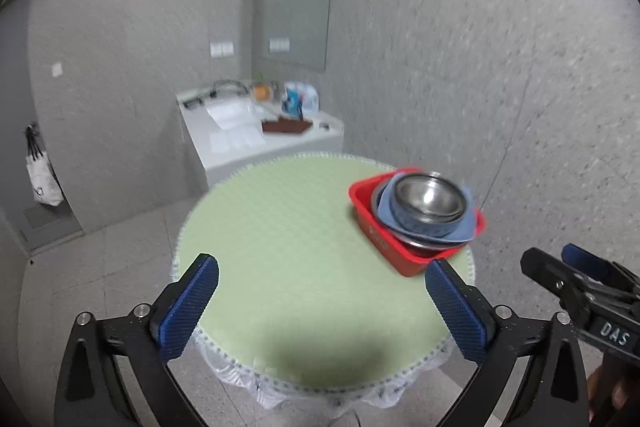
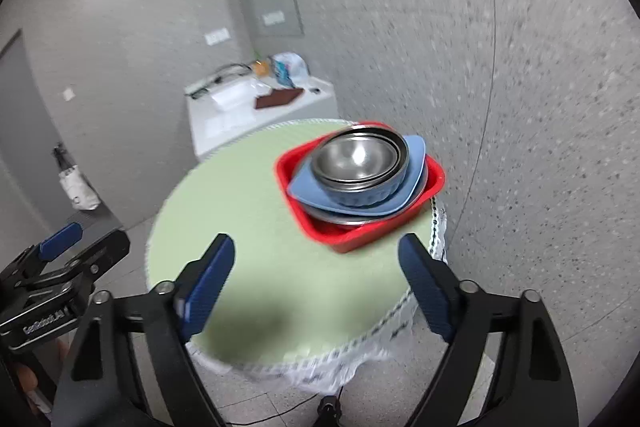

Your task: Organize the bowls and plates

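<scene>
The round table (image 1: 304, 267), covered in a pale green cloth with a lacy white fringe hanging off its rim, is serving as the landmark here. The red tub (image 2: 360, 187) is sitting at the table's far right edge, one corner nearly overhanging the rim on the wall side, and the rest of the green top from the tub toward the near and left rim is lying bare. The tub is rectangular with rounded corners, turned at a diagonal to the table, its long axis running from far-left to near-right in the right wrist view. Inside it a stack is nesting mouth-up: a steel plate at the bottom, a pale blue squarish plate (image 2: 352, 205) on that, a ribbed blue bowl (image 2: 360, 197), then shiny steel bowls (image 2: 356, 157) on top; the exact count is blurred. The left gripper (image 1: 320, 291) is hovering over the table's near edge, its blue-padded fingers spread wide and holding nothing. The right gripper (image 2: 316, 275) is hanging just short of the tub, fingers also spread wide and empty. Beyond the table's far side a white counter (image 1: 256, 143) is standing against the grey speckled wall (image 1: 480, 67).
</scene>
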